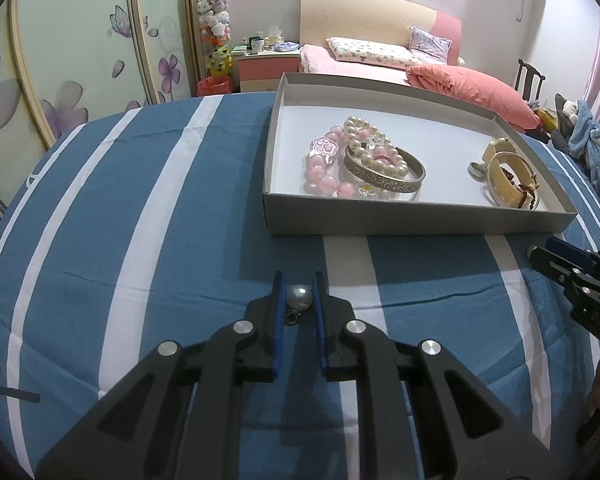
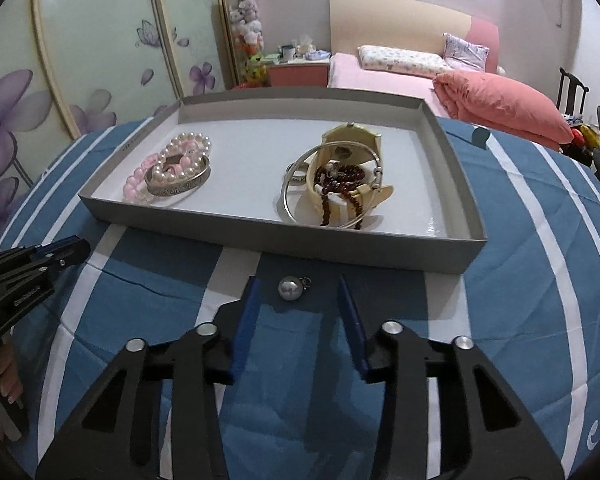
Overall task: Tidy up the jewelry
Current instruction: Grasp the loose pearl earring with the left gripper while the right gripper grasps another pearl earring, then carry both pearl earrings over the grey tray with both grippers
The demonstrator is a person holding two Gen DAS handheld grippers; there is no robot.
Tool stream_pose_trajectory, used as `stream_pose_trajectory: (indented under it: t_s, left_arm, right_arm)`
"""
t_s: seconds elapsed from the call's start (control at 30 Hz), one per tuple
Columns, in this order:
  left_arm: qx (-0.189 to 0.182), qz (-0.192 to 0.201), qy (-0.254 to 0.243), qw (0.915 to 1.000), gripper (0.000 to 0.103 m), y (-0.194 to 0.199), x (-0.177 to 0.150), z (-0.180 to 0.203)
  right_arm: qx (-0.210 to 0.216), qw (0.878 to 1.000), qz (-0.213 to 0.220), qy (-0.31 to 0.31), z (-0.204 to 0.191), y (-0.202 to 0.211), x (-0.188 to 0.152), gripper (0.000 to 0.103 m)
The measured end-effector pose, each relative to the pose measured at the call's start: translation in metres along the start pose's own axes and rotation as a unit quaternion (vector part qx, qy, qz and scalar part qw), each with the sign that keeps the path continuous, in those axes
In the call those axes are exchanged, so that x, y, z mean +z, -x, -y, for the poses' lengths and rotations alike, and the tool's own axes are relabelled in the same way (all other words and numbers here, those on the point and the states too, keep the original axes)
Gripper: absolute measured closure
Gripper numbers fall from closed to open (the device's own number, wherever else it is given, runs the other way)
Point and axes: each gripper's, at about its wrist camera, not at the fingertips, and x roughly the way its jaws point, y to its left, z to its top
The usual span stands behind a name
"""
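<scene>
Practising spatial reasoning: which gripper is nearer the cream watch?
Right. The right gripper sits just in front of the cream watch; the left gripper is off toward the box's other end.

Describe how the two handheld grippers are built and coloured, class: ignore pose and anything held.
Both the left gripper and the right gripper are matte black linkages with round silver pivot pins and flat blue pads on two straight fingers. Small white lettering marks one side. No cables or sleeves show.

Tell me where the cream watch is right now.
In the right wrist view, the cream watch sits in the right half of the gray box, with dark red beads draped over it.
</scene>
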Motion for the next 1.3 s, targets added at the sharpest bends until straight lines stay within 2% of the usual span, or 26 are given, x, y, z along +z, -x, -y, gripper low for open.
stream_pose_trajectory:
  t_s: [0.3, 0.43, 0.8, 1.3]
  left_arm:
    - [0.0, 0.0, 0.0, 1.0, 0.089, 0.0, 0.0, 0.0]
    - [0.0, 0.0, 0.0, 1.0, 0.089, 0.0, 0.0, -0.001]
    - [0.0, 0.0, 0.0, 1.0, 0.089, 0.0, 0.0, -0.001]
    - [0.001, 0.0, 0.003, 1.0, 0.089, 0.002, -0.001, 0.001]
  right_arm:
    - [-0.002, 1.0, -0.015, 0.013, -0.005, -0.004, 0.002, 0.082]
    - [-0.002, 1.0, -0.016, 0.009, -0.004, -0.006, 0.003, 0.086]
    - [0.002, 1.0, -0.017, 0.011, -0.004, -0.004, 0.001, 0.086]
    - [0.021, 0.999, -0.026, 0.002, -0.003, 0.031, -0.034, 0.086]
